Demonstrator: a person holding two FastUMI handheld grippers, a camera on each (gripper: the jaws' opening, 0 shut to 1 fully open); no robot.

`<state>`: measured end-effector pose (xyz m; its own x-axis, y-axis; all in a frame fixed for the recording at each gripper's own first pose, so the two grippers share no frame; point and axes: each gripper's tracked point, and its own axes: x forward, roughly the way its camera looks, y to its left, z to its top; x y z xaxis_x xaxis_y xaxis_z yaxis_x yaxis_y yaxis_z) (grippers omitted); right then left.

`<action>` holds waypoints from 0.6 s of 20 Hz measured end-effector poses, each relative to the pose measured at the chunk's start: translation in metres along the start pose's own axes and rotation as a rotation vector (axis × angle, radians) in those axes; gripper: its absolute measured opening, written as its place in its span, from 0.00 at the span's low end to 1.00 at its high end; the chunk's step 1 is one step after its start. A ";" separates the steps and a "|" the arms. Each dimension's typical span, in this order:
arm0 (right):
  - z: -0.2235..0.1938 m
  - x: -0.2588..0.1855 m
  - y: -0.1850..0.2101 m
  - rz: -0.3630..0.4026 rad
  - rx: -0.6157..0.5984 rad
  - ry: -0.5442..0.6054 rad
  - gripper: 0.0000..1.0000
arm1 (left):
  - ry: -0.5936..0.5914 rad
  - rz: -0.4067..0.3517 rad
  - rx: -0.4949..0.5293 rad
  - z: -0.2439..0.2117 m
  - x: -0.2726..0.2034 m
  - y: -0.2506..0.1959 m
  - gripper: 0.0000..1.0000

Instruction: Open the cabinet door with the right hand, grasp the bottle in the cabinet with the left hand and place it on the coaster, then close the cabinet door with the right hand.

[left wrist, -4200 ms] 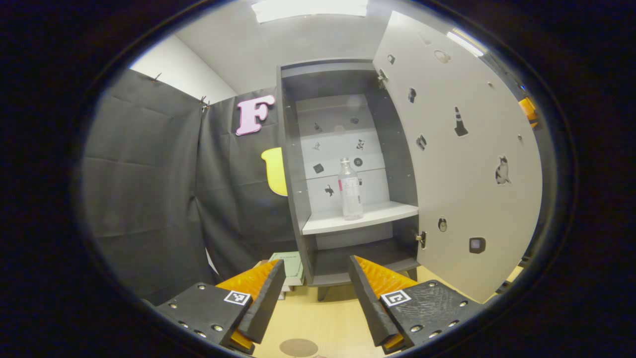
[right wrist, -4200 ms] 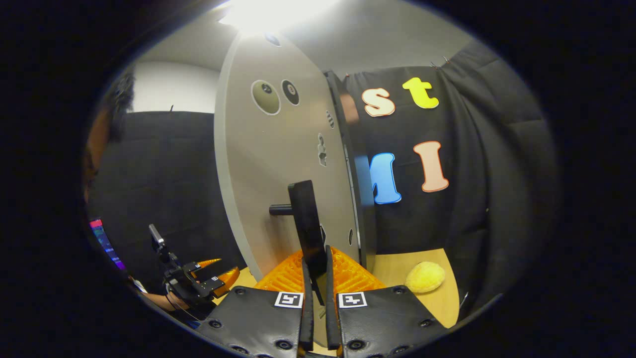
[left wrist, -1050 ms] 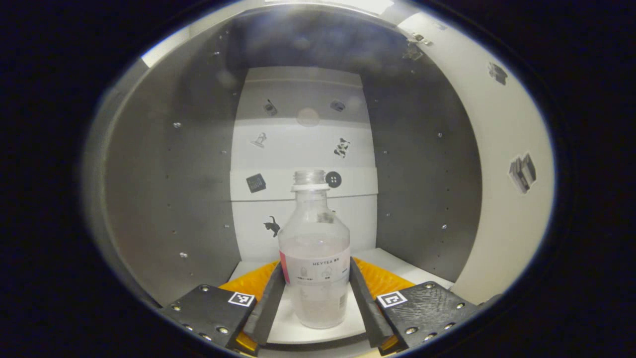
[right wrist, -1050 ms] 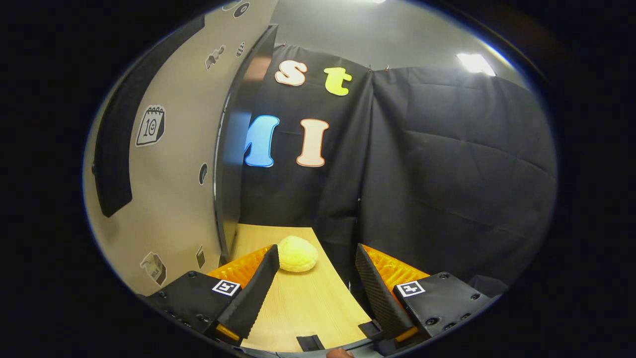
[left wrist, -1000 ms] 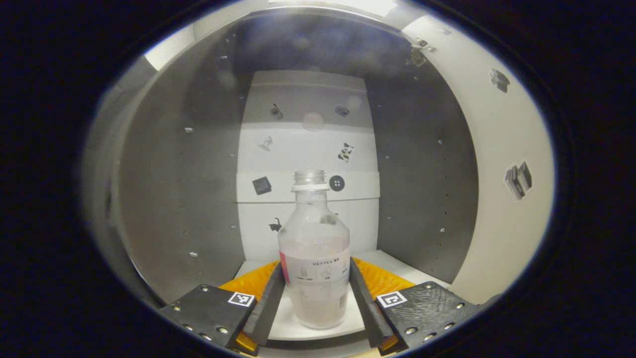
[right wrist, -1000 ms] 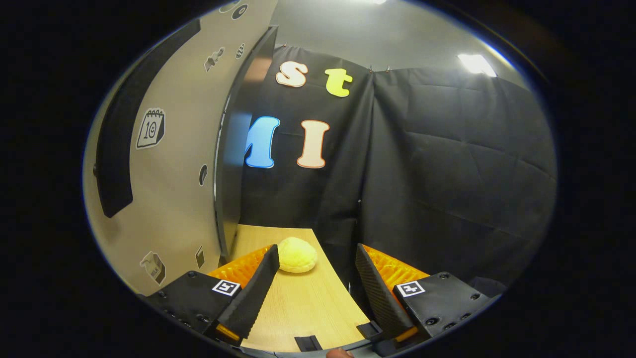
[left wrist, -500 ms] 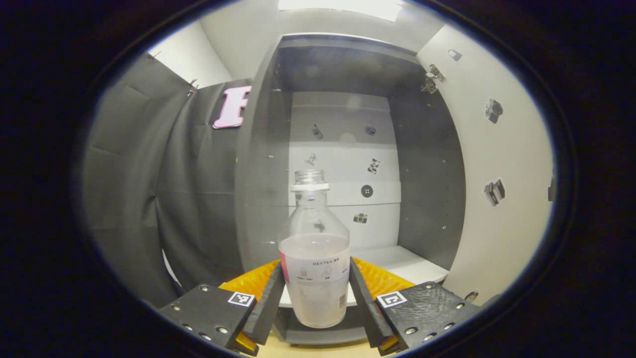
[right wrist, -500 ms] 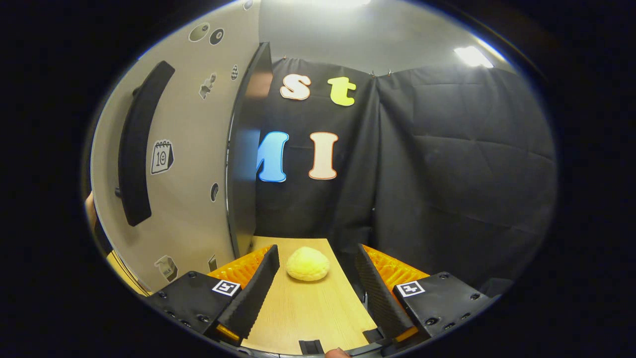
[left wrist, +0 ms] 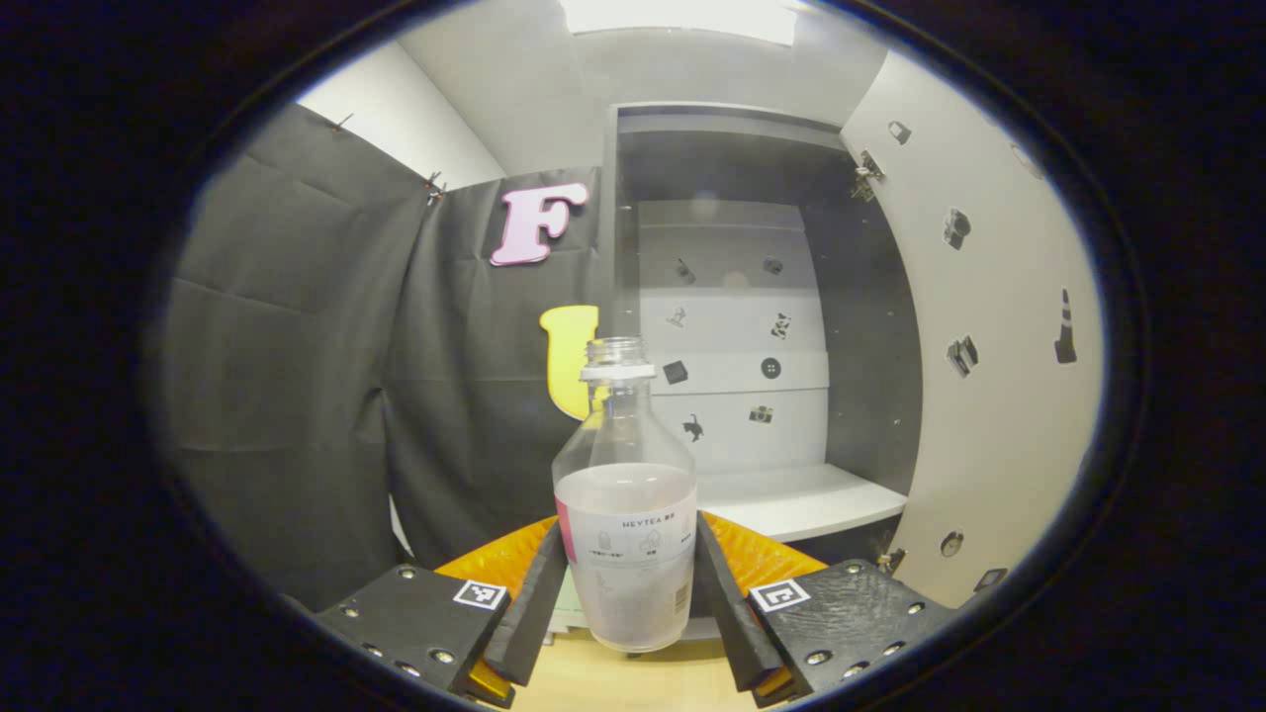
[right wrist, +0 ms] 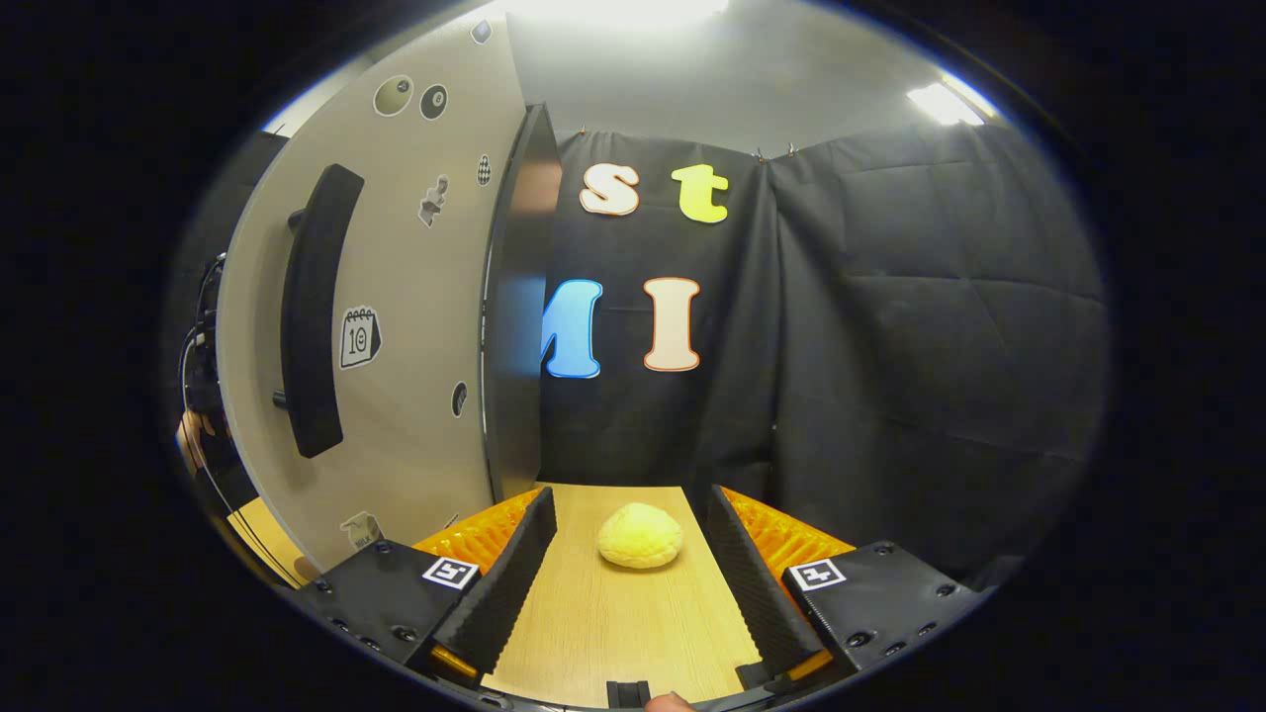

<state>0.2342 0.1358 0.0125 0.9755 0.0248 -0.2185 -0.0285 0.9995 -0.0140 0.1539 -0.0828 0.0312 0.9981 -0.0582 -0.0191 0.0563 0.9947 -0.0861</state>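
bottle gripped by the left claw, outside the open cabinet

a clear plastic bottle without a cap, white label around its lower body [left wrist: 625, 534], is held upright between the two fingers of the left gripper [left wrist: 627, 603], both black pads being pressed against its labelled sides. the bottle's base is seen above the light wooden tabletop [left wrist: 633, 682] and in front of the cabinet, not on the shelf.

beyond the bottle and to the right of the claw, the dark grey cabinet [left wrist: 860, 326] is seen with a white shelf [left wrist: 791, 499] inside and small stickers on its pale back panel. further right, the white cabinet door [left wrist: 989, 396] is swung wide open, stickers being scattered over its inner face.

in the right gripper view, the right gripper [right wrist: 625, 564] is held with its fingers spread apart and nothing between the pads. ahead of it, between the fingers and apart from them, a yellow rounded bun-like object [right wrist: 640, 535] lies on the wooden tabletop. to the left of this claw, the outer face of the door is seen with its black bar handle [right wrist: 315, 307].
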 end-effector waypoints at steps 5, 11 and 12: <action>-0.003 -0.005 0.003 0.034 -0.005 -0.011 0.98 | -0.003 0.048 -0.019 -0.027 -0.049 0.025 0.71; -0.004 -0.008 0.009 0.051 0.016 -0.021 0.98 | 0.005 0.098 -0.028 -0.079 -0.101 0.055 0.70; -0.004 -0.008 0.010 0.054 0.024 -0.020 0.98 | 0.003 0.101 -0.033 -0.086 -0.107 0.058 0.70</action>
<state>0.2255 0.1454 0.0106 0.9767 0.0793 -0.1992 -0.0767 0.9968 0.0207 0.0485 -0.0258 -0.0573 0.9986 0.0422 -0.0320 -0.0456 0.9922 -0.1159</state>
